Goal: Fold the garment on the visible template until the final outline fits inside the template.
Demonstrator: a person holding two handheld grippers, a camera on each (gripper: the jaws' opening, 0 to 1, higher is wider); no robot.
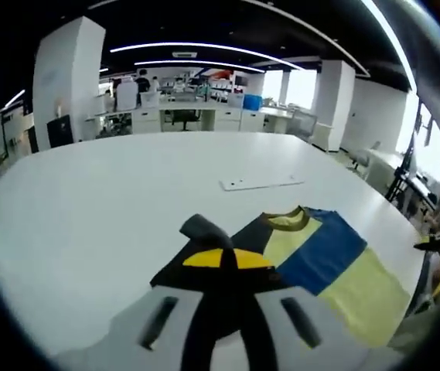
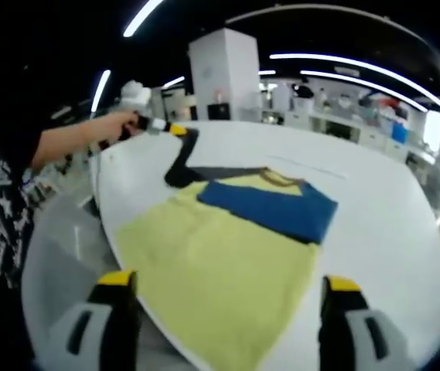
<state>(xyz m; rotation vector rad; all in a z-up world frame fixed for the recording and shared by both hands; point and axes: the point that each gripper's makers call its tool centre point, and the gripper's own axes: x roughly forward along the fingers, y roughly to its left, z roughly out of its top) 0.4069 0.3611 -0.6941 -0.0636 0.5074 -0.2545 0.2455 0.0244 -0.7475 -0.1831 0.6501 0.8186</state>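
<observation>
While the left hand-held gripper (image 1: 231, 305) pinches the black sleeve (image 1: 204, 232), the right hand-held gripper (image 2: 227, 309), wide open, hovers over the garment (image 2: 227, 255); overpulling could drag it off the surface (image 2: 374, 224).

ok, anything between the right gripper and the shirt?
Nothing visible. The right gripper is open, and the yellow part of the shirt lies straight ahead between its jaws on the white table. The left gripper is shut on the dark sleeve at the far side.

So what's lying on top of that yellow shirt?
A blue band lies across the yellow shirt below the collar; I cannot tell whether it is a folded sleeve or part of the shirt. The left tongs hold the dark sleeve up. Anything under the shirt on the table is hidden.
</observation>
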